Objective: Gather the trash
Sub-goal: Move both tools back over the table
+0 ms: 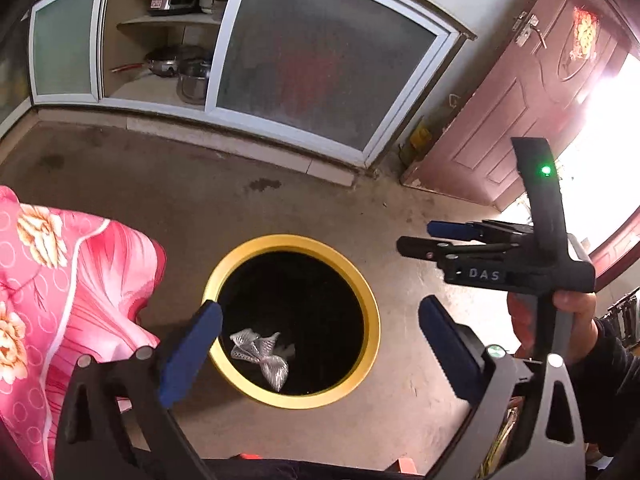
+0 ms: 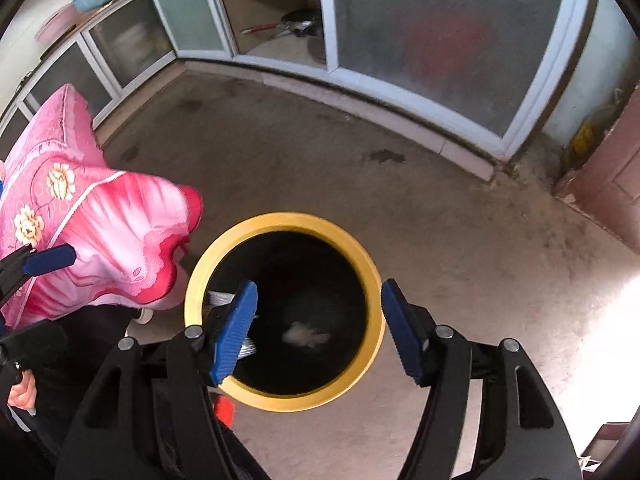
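Observation:
A round bin with a yellow rim [image 1: 372,312] [image 2: 372,272] stands on the floor below both grippers. Inside lie a crumpled silver wrapper [image 1: 260,354] and a white wad [image 2: 304,334]. My left gripper [image 1: 320,344] is open and empty above the bin's mouth. My right gripper [image 2: 318,332] is open and empty above the bin too; in the left wrist view it shows from the side [image 1: 416,238], to the right of the bin. The wrapper's edge shows behind my right gripper's left finger [image 2: 236,332].
A pink flowered cloth [image 1: 60,288] [image 2: 92,220] hangs over something left of the bin. Low cabinets with frosted sliding doors [image 1: 320,56] [image 2: 440,36] line the far wall, pots inside. A red-brown door [image 1: 520,92] stands open at the right. Bare concrete floor [image 2: 460,240] surrounds the bin.

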